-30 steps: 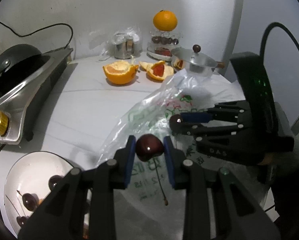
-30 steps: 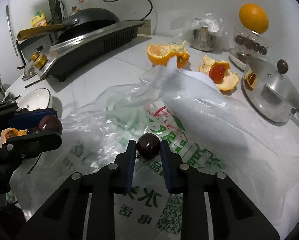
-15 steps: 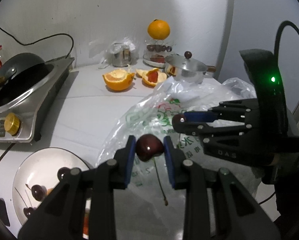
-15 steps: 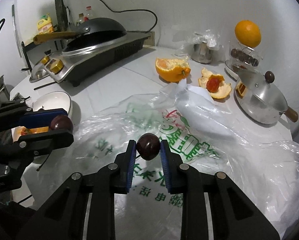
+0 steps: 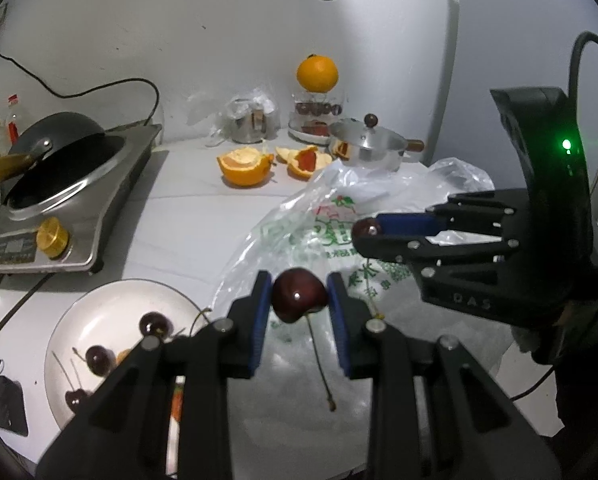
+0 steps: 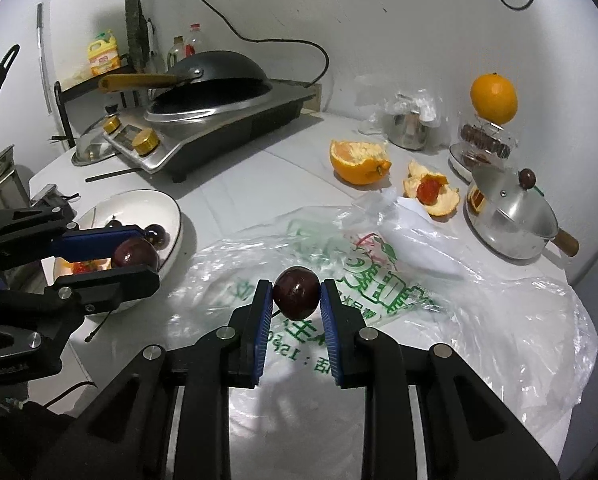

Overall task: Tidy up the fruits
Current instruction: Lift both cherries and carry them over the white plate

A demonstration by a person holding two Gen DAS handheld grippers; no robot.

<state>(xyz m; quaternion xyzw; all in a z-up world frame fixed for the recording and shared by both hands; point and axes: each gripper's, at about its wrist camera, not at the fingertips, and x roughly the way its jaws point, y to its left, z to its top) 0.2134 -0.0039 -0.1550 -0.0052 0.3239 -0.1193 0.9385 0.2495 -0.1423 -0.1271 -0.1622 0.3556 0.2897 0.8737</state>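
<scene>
The left hand-held gripper is clamped on a dark red cherry with a long stem, held in the air above a crumpled clear plastic bag with green print on the white worktop. The right hand-held gripper pinches a second dark round cherry over the same bag — no stem shows. A shallow white bowl just left of the bag holds more cherries.
</scene>
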